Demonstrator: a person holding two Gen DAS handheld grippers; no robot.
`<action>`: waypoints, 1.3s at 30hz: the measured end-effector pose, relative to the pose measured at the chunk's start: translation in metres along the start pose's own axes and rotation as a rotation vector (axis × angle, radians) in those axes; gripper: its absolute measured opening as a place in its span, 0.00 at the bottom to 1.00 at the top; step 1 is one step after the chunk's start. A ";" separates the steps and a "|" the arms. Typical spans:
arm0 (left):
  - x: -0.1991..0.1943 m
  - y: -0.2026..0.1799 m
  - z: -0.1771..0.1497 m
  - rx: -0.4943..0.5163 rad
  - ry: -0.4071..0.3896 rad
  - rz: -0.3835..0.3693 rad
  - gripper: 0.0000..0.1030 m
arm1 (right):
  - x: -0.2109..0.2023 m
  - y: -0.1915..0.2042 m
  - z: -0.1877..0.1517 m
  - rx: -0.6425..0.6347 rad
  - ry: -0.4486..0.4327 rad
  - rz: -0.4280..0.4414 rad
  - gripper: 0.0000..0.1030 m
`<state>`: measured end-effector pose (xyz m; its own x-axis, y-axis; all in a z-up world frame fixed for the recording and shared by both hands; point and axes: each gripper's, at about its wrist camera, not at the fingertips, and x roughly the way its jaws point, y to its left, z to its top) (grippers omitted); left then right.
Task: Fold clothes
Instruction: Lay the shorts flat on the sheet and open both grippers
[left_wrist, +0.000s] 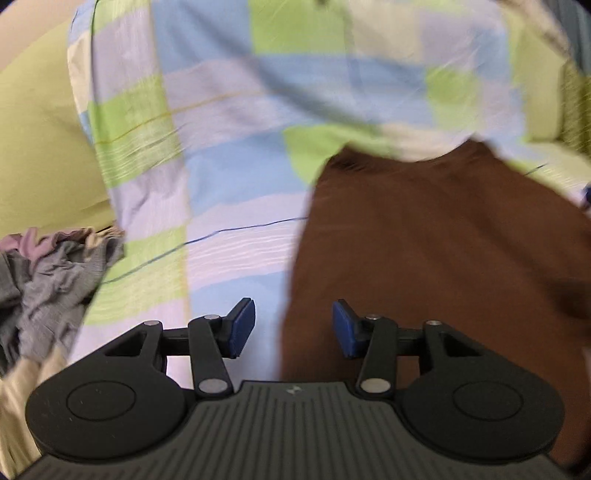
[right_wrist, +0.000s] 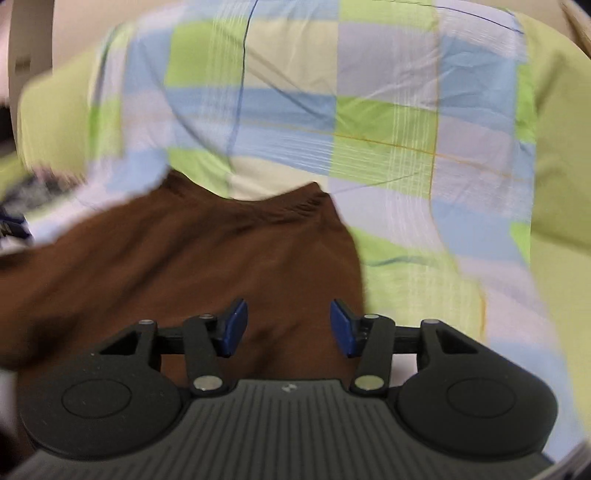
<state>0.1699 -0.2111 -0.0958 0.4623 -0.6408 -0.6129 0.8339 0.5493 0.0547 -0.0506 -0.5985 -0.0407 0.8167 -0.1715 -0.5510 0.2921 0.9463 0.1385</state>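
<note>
A: How do the left tongs (left_wrist: 293, 326) stand?

B: Spread wide, blue pads (left_wrist: 242, 326) well apart, nothing between them. They hang over the left edge of the brown garment (left_wrist: 443, 240), one pad above the checked sheet (left_wrist: 229, 147), the other above the brown cloth.

A: And the right tongs (right_wrist: 289, 326)?

B: The same, gaping wide and holding nothing. Their pads (right_wrist: 234, 326) sit over the near right part of the brown garment (right_wrist: 203, 258), close to its right edge.

A: Where does the garment lie?

B: Spread on the checked sheet (right_wrist: 369, 110) of blue, green and pale lilac squares, its far edge dipping in the middle between two raised corners. Both views are smeared with blur, so finer detail of the cloth cannot be told.

A: Anything else around?

B: In the left view, a crumpled heap of grey and pinkish clothes (left_wrist: 51, 273) lies at the left, beside the sheet. Plain green bedding (left_wrist: 40, 147) shows past the sheet's edge.
</note>
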 end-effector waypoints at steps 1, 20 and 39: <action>-0.001 -0.006 -0.003 0.010 0.000 -0.020 0.51 | -0.009 0.010 -0.010 0.014 0.007 0.026 0.44; -0.061 -0.058 -0.057 -0.064 0.123 0.089 0.55 | -0.097 0.064 -0.087 0.118 0.220 -0.098 0.85; -0.116 -0.076 -0.081 -0.035 0.054 0.069 0.64 | -0.138 0.102 -0.098 0.111 0.193 -0.113 0.94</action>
<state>0.0279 -0.1348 -0.0929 0.5004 -0.5714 -0.6505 0.7892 0.6100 0.0713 -0.1826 -0.4513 -0.0314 0.6689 -0.2088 -0.7134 0.4375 0.8865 0.1507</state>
